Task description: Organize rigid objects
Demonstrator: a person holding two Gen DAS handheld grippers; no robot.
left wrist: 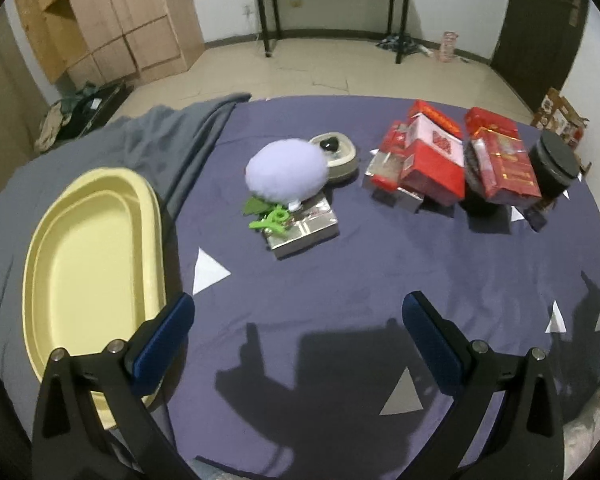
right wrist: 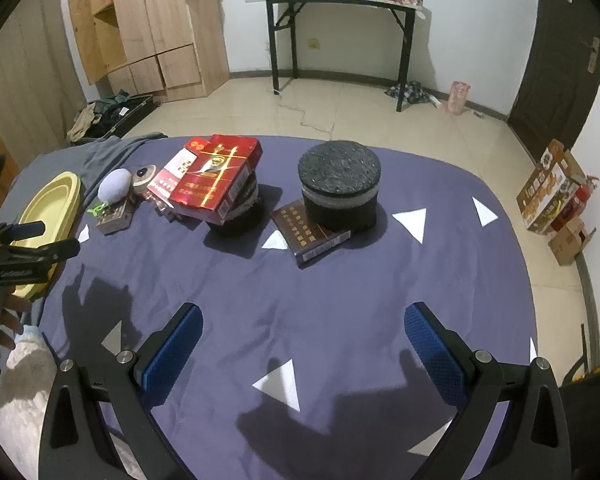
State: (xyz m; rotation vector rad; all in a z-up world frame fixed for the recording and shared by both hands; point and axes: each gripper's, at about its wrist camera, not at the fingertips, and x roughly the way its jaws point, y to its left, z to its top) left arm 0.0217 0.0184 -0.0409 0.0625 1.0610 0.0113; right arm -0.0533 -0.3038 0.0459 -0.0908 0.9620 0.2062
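Observation:
On a purple cloth lie a fluffy lilac ball point(left wrist: 286, 172) with a green clip point(left wrist: 271, 220) on a silver box point(left wrist: 304, 230), a round beige dish point(left wrist: 340, 154), a pile of red boxes point(left wrist: 424, 160) and a black round tin point(left wrist: 554, 168). In the right wrist view the black tin point(right wrist: 339, 184) stands on a dark flat box point(right wrist: 312, 236), and red boxes point(right wrist: 216, 184) lie to its left. My left gripper point(left wrist: 298, 340) is open and empty, beside a yellow oval tray point(left wrist: 96, 276). My right gripper point(right wrist: 302, 344) is open and empty over bare cloth.
A grey blanket point(left wrist: 140, 140) lies under the tray at the left. Beyond the table are a wooden wardrobe point(right wrist: 152, 24), a black folding desk point(right wrist: 340, 32), a dark door point(right wrist: 560, 52) and cardboard boxes point(right wrist: 552, 192) on the floor at the right.

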